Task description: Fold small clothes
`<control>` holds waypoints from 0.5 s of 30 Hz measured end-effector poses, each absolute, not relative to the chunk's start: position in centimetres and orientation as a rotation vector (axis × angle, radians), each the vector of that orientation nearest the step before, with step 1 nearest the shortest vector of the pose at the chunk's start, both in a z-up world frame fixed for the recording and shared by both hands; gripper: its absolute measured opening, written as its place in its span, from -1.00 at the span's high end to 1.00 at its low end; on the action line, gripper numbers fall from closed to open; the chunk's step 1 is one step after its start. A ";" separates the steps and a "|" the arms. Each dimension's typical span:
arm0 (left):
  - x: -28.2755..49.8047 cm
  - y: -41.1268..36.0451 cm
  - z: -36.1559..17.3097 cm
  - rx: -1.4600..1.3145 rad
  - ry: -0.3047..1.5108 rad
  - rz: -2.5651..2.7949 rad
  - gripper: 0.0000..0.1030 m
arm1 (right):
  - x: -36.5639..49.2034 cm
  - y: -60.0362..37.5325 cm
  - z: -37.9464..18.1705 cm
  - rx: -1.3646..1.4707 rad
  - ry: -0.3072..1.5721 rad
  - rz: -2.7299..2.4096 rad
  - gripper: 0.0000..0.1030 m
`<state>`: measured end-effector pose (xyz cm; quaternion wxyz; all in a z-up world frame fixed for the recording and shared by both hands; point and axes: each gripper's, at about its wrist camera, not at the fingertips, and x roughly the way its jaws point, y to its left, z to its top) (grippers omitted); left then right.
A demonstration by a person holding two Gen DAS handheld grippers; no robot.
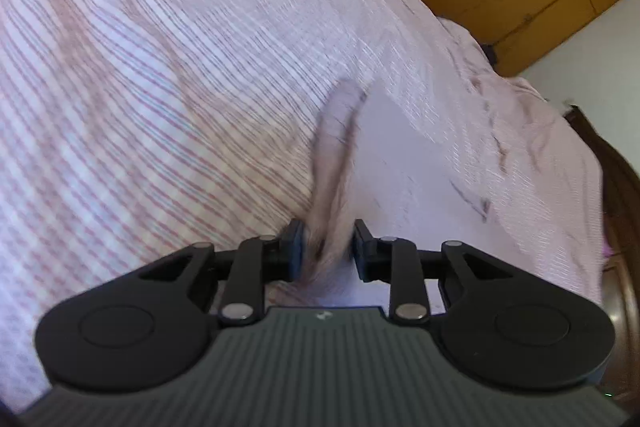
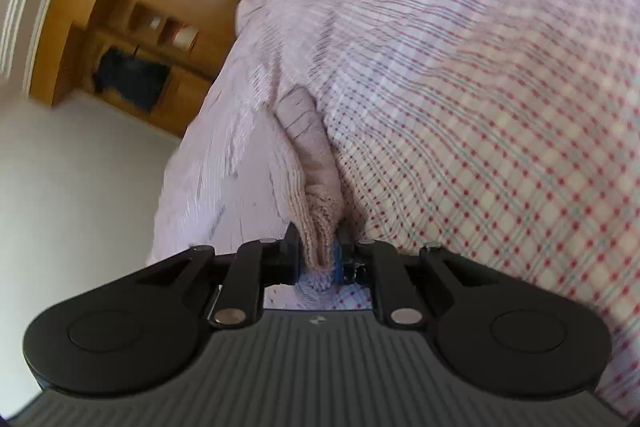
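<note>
Garment: pink knit piece [image 2: 310,163], stretched between both grippers above the checked bedspread [image 2: 500,107].
Left gripper [image 1: 327,251]: clamped on its blurred end, apparently.
Right gripper [image 2: 316,253]: pinching the ribbed edge.

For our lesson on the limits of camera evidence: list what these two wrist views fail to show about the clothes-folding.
- Pink knitted garment: right wrist view shows only a bunched strip; its type and full shape stay unknown.
- The same garment in the left wrist view: motion blur smears it between the left gripper fingers.
- Right gripper: the fabric hides the pad faces.
- Shelf items: blurred, too small to name.
</note>
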<state>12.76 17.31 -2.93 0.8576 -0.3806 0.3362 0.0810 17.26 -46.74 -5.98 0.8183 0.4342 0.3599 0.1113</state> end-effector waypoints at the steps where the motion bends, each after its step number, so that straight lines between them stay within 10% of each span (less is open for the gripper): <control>1: 12.4 17.3 -2.6 -0.787 0.700 0.185 0.37 | 17.1 -46.6 -5.9 0.898 0.768 0.248 0.70; 15: 13.7 8.6 3.4 -0.336 0.590 0.153 0.31 | 15.2 -48.8 -3.7 0.722 0.697 0.211 0.06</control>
